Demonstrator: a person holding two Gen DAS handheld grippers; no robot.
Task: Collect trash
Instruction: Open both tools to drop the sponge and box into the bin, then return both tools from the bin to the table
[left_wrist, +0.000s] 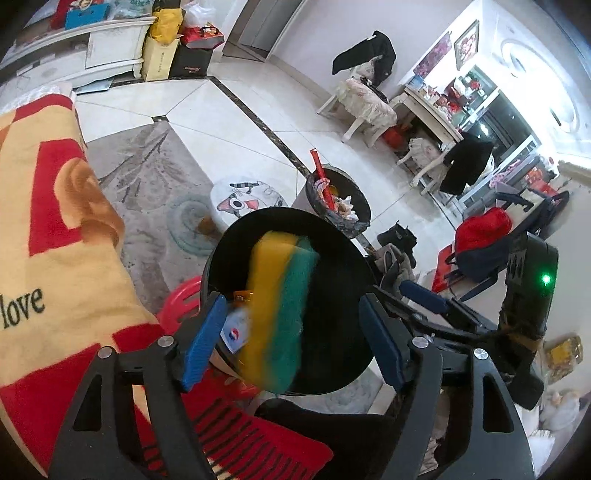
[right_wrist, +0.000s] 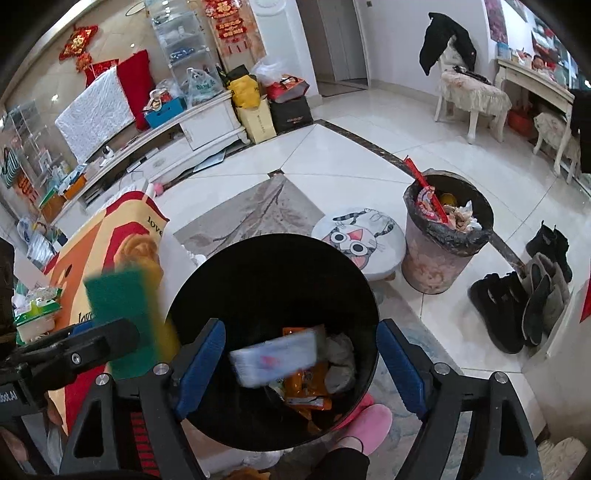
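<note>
Black bin (right_wrist: 221, 280); yellow-green sponge (left_wrist: 280, 314); blue-padded tongs (right_wrist: 299, 365).

Blurred yellow-green sponge (left_wrist: 282, 314) and white packet (right_wrist: 275, 358) over the wrapper-filled black bin (right_wrist: 207, 295)

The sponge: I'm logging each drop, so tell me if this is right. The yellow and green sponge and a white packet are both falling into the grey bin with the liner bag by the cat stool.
Not quite: the bin is wrong. The sponge and the white packet are over the black bin directly below the fingers, as the right wrist view shows. The grey lined bin stands apart beside the cat stool.
</note>
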